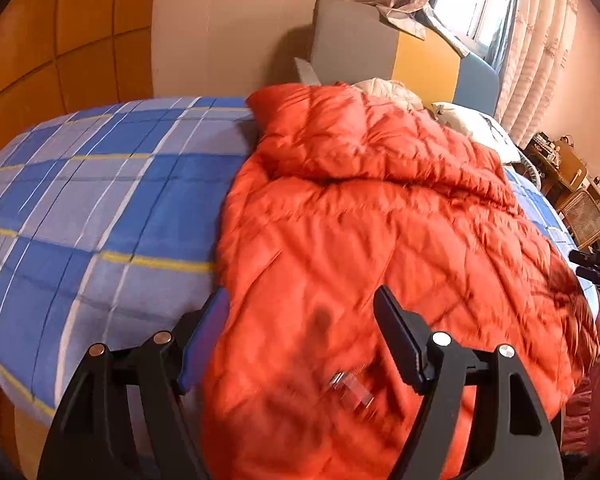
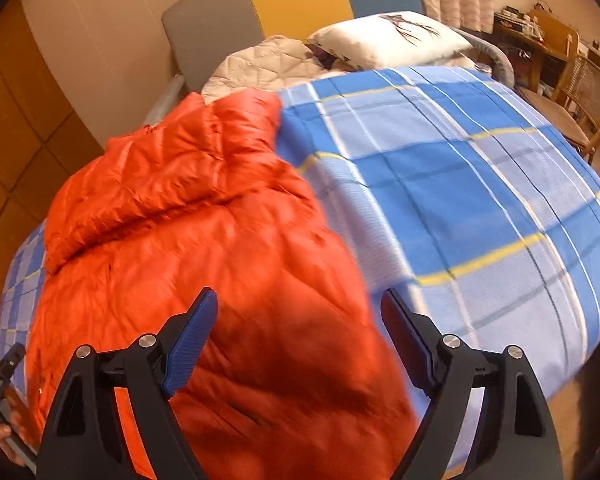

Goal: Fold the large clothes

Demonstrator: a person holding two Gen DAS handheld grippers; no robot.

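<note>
Since the orange puffer jacket (image 1: 380,220) looks light, soft and slippery on the plaid bed (image 1: 100,200), we'd pinch its near hem, left gripper (image 1: 300,320) and right gripper (image 2: 300,320) both gaping, nothing held.

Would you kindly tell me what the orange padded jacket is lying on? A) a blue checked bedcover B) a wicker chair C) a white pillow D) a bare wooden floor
A: in both wrist views the orange jacket is spread across the blue checked bedcover, with the white pillow farther up by the headboard and the wicker chair beside the bed.
</note>
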